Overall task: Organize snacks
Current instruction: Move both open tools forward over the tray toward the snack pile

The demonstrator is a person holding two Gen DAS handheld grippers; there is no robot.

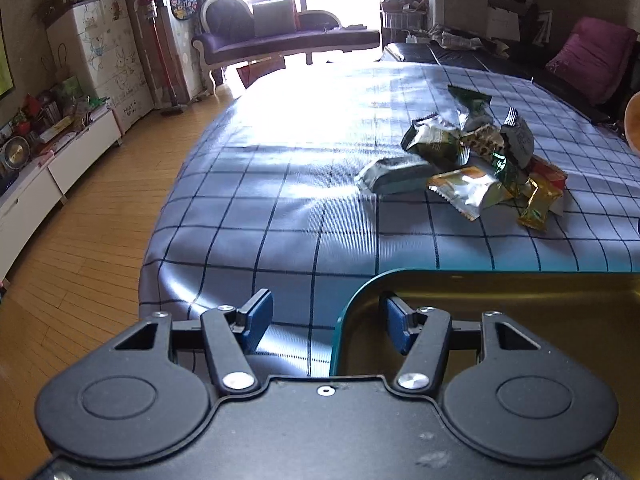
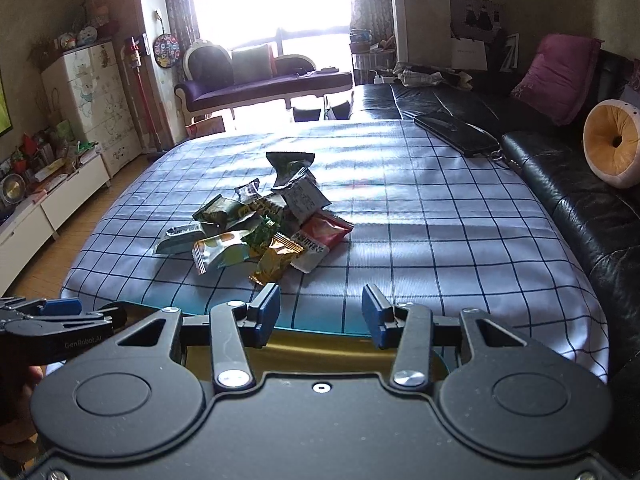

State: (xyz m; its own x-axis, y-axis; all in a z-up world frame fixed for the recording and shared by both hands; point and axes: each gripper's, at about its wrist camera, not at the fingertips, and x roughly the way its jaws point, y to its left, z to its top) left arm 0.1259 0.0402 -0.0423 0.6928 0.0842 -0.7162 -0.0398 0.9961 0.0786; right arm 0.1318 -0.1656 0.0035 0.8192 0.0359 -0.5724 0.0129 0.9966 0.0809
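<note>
Preparation stage is judged to be in hand: no snack has yet been lifted. The snack packets (image 2: pixel 256 224) are seen heaped together on the checked tablecloth (image 2: pixel 440 240) of the worktop, well apart from both tools. A teal-rimmed tin tray (image 1: pixel 500 296), gold inside and empty where visible, sits at the near edge. The left tongs (image 1: pixel 326 320) are held wide, one finger outside the tray's corner and one within, pads not pressing. The right tongs (image 2: pixel 320 312) are angled downward over the tray, jaws apart, nothing between them. A reach forward to the nearest packet is judged necessary next.
</note>
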